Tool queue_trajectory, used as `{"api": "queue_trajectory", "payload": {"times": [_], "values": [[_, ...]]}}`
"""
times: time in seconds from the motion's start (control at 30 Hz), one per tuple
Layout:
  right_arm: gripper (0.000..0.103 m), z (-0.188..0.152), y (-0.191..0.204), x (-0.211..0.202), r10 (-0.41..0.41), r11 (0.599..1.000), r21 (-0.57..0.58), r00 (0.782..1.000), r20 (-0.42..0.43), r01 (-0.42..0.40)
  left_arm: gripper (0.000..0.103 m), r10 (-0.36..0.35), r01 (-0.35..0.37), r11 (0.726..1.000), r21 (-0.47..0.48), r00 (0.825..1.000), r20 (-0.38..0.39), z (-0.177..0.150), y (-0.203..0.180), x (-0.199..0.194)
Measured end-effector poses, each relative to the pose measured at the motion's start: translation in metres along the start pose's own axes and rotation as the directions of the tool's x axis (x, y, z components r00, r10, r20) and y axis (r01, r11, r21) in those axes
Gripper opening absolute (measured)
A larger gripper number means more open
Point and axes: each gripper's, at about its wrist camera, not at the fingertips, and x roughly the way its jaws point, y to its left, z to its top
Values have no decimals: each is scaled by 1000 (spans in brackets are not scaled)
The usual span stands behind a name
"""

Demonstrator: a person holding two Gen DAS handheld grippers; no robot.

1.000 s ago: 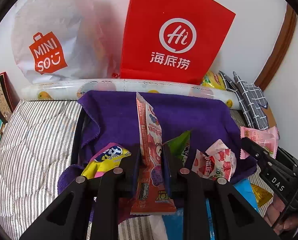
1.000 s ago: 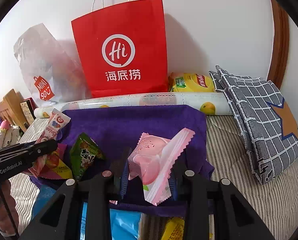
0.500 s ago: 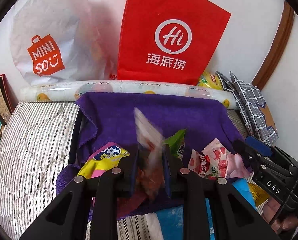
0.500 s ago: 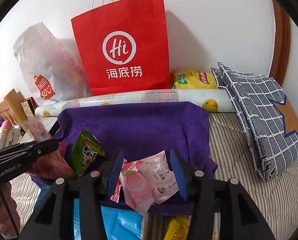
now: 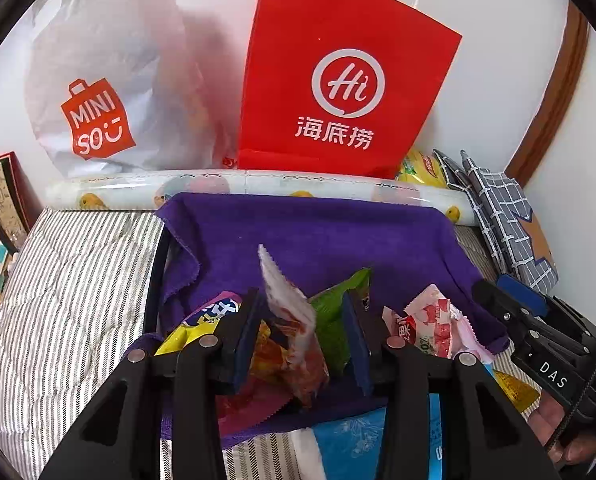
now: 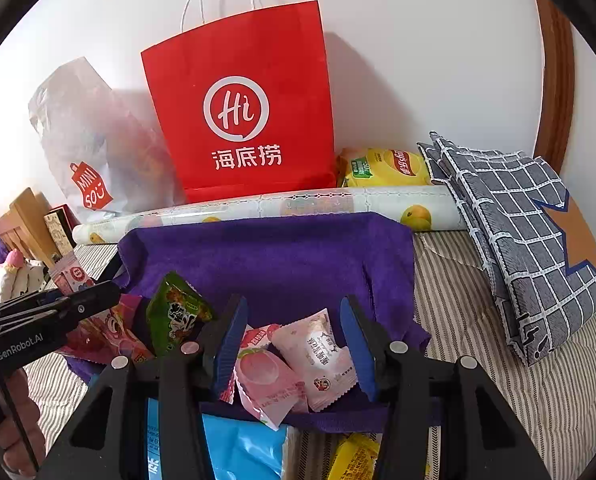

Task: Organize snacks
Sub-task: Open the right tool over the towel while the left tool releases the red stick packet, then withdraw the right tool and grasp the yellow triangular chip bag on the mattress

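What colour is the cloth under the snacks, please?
Purple cloth, clearest in the right wrist view.

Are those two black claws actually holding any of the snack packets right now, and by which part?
Neither. Both have just opened: the long red packet stands loose between the left fingers, the pink packets lie between the right fingers.

The far half of the purple terry towel [image 6: 282,256] lies bare; a long printed paper roll [image 6: 298,206] and upright red paper bag [image 6: 242,100] block beyond.
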Motion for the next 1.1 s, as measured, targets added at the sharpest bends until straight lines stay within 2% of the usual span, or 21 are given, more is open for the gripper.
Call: {"api": "queue_trajectory", "payload": {"times": [0.3,0.53,0.67,0.77,0.97,1.1], "values": [[47,2,2,-7,-55,998,-25,998,39,56,44,-12,12,1000,-25,1000,-10,1,2,-1],[47,-7,-6,-24,-47,999,-6,999,22,47,44,-17,17,1000,-20,1000,-11,2,1,-3],[50,-22,-15,-40,-84,996,-28,996,-4,84,44,-32,32,999,-22,999,-11,2,0,-5],[50,-33,-26,-50,-112,994,1,993,-28,112,44,-39,39,999,-15,999,-3,2,-3,-9],[50,-54,-31,-58,-52,996,65,995,-81,58,45,-49,49,999,-1,999,-2,2,-9,-12],[50,-64,-21,-50,-78,996,29,992,-99,81,45,-52,52,999,-1,999,-8,2,-9,-11]]}}
